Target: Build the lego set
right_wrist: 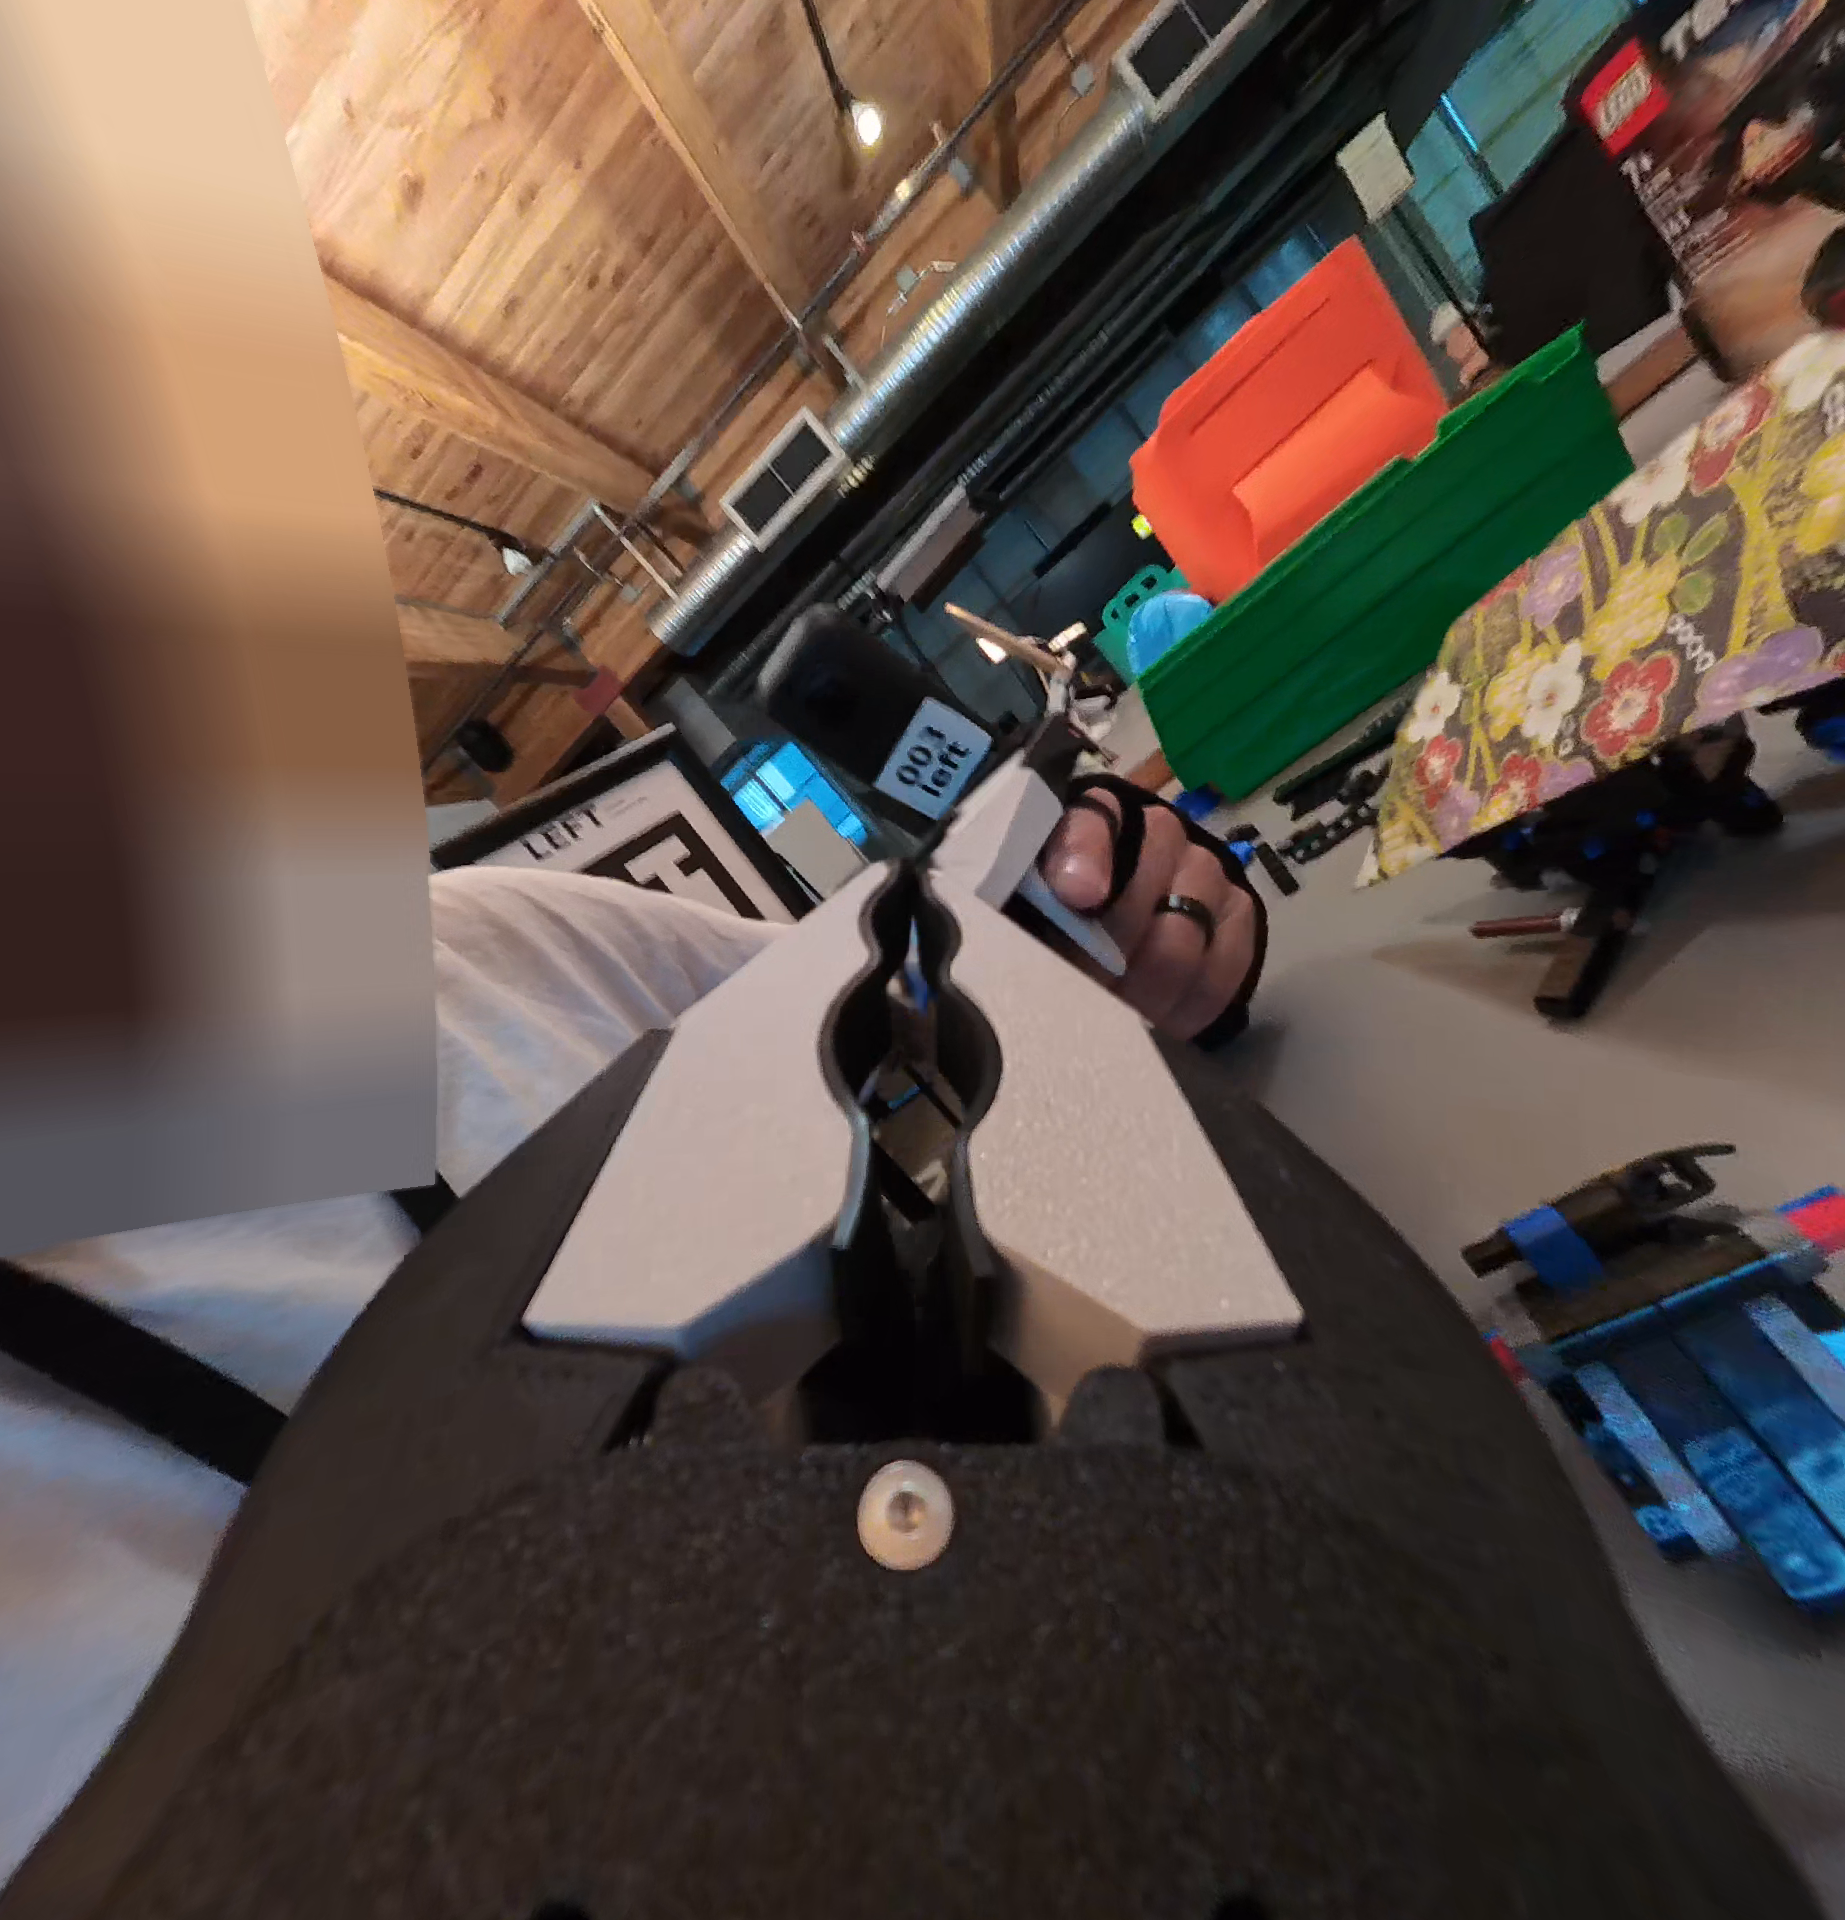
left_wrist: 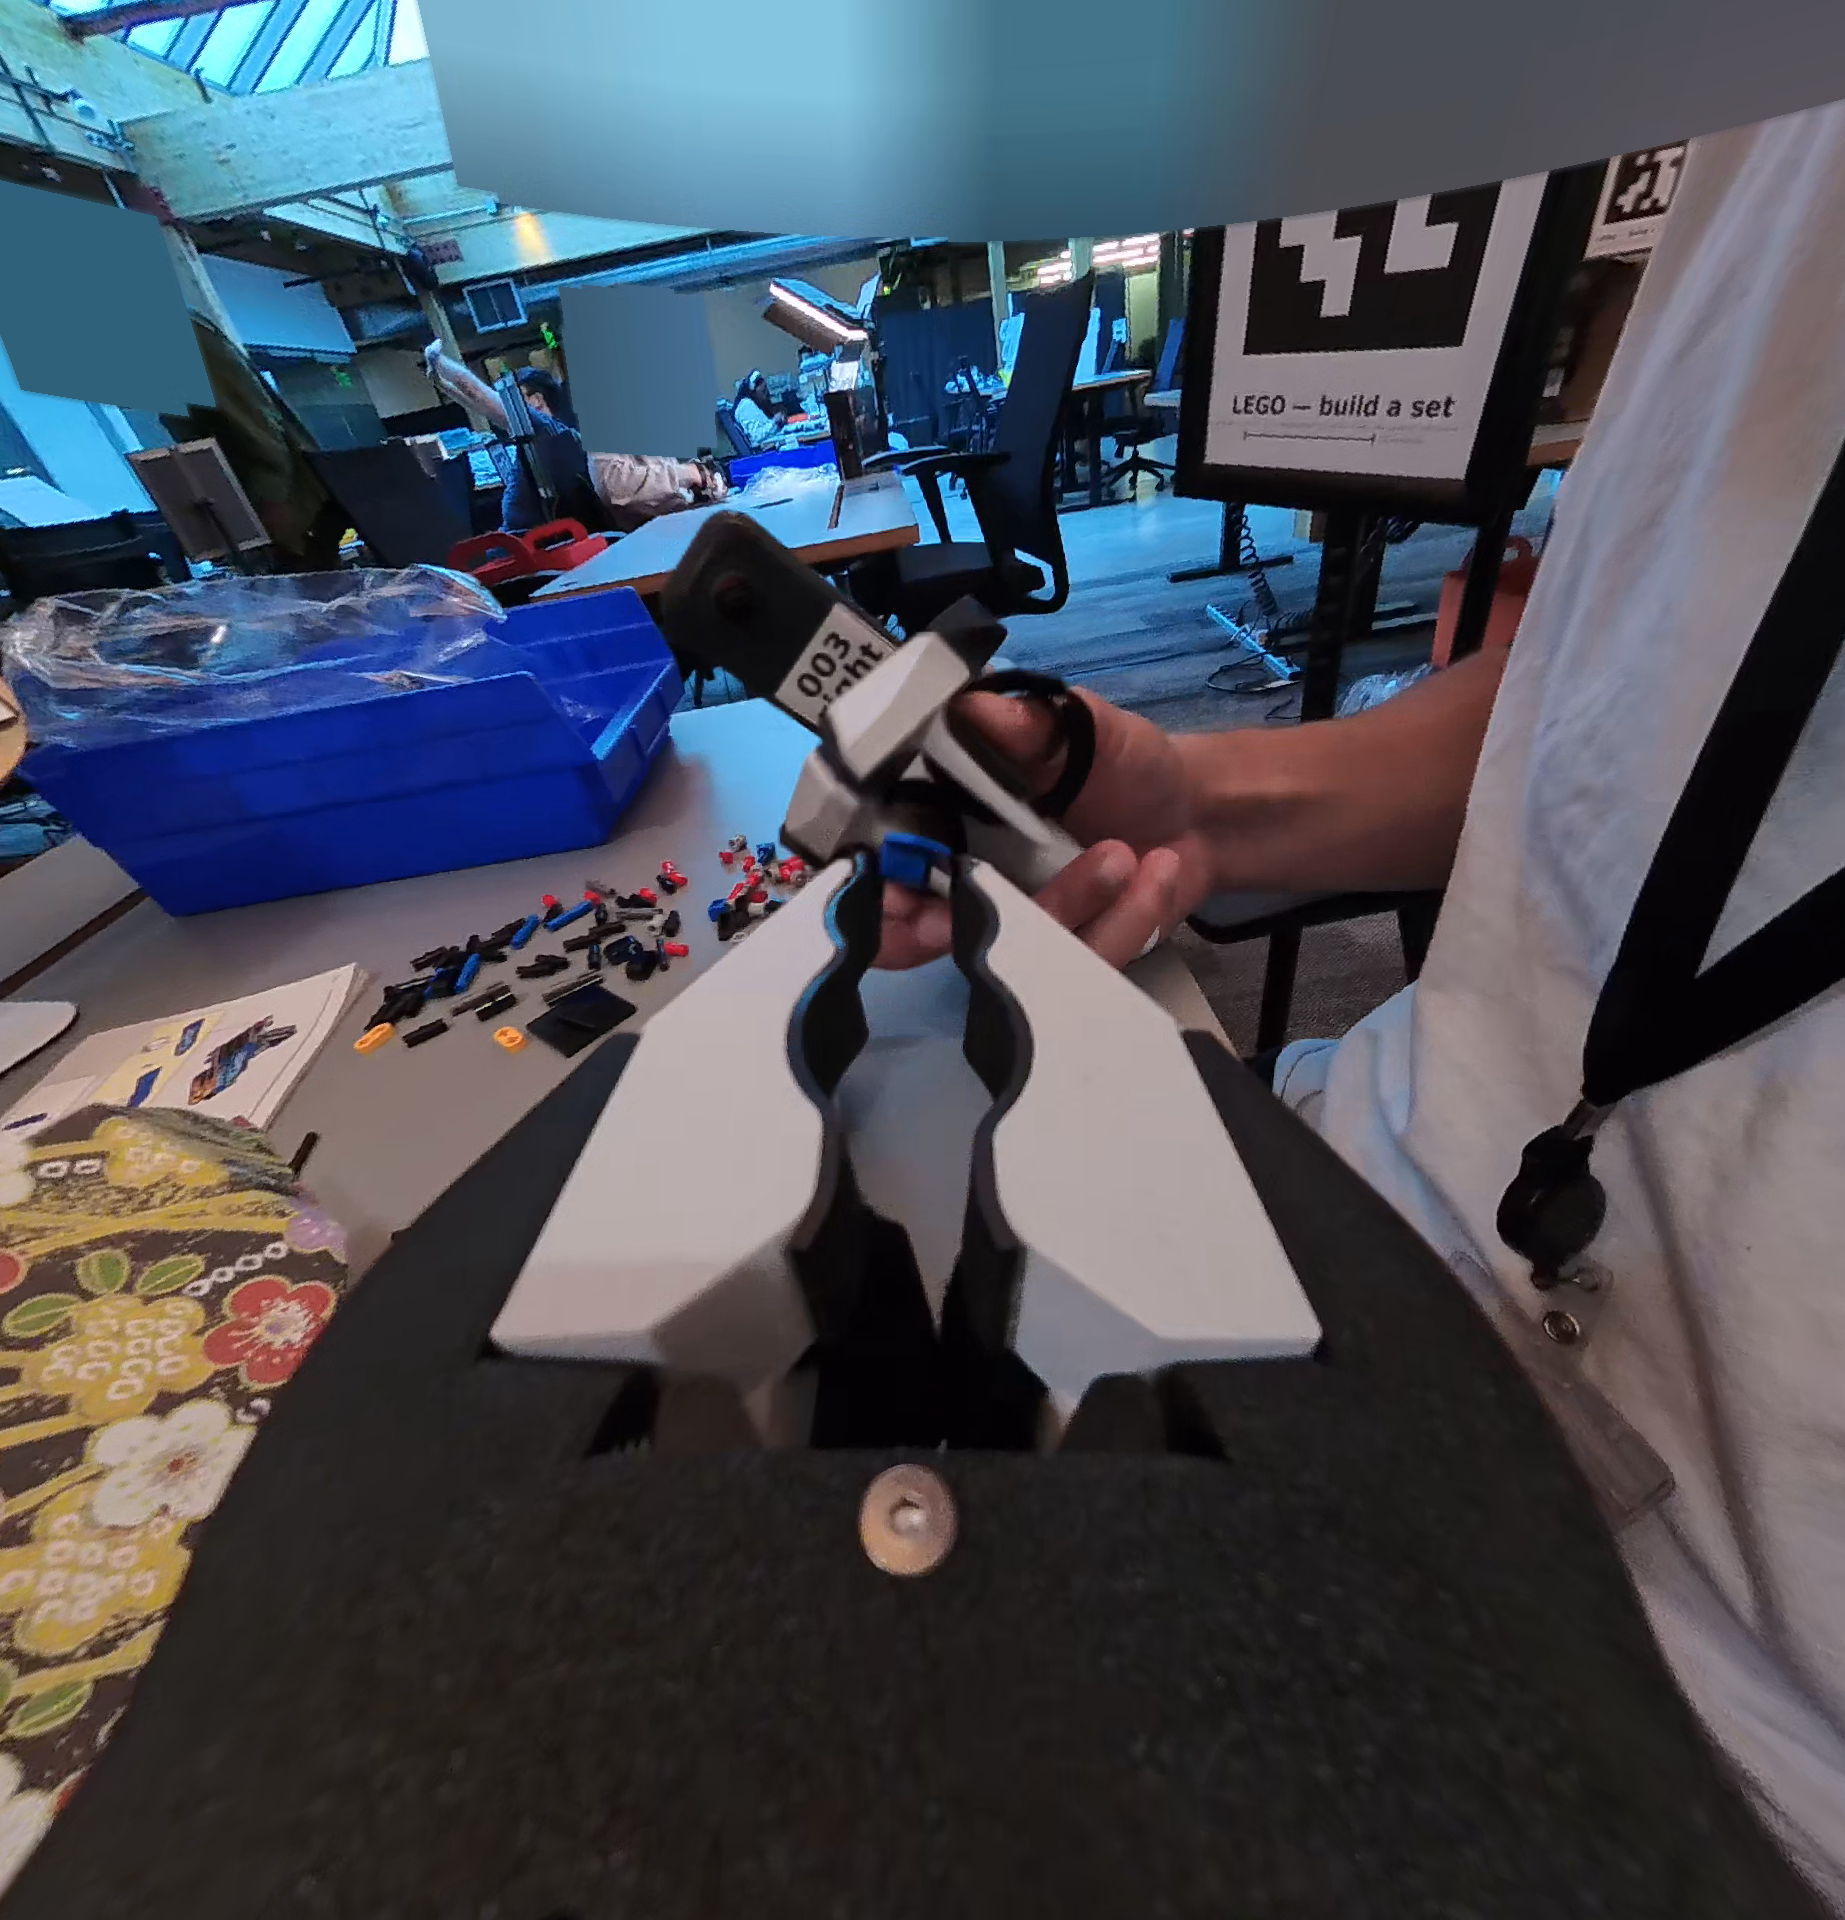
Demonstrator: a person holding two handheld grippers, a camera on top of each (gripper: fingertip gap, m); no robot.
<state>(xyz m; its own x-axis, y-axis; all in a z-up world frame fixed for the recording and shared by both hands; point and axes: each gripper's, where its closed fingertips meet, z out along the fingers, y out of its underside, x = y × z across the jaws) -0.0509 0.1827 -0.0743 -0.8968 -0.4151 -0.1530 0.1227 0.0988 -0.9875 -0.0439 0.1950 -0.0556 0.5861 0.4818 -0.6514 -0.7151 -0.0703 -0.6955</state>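
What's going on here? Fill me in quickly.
A person is building lego with two handheld grippers, held tip to tip above the grey table. The left gripper is closed on a small blue lego piece. The right gripper is shut at its tips, but what it pinches is unclear. Loose black, blue and red lego parts and a paper instruction booklet lie on the table, with a partly built blue-and-black model nearby.
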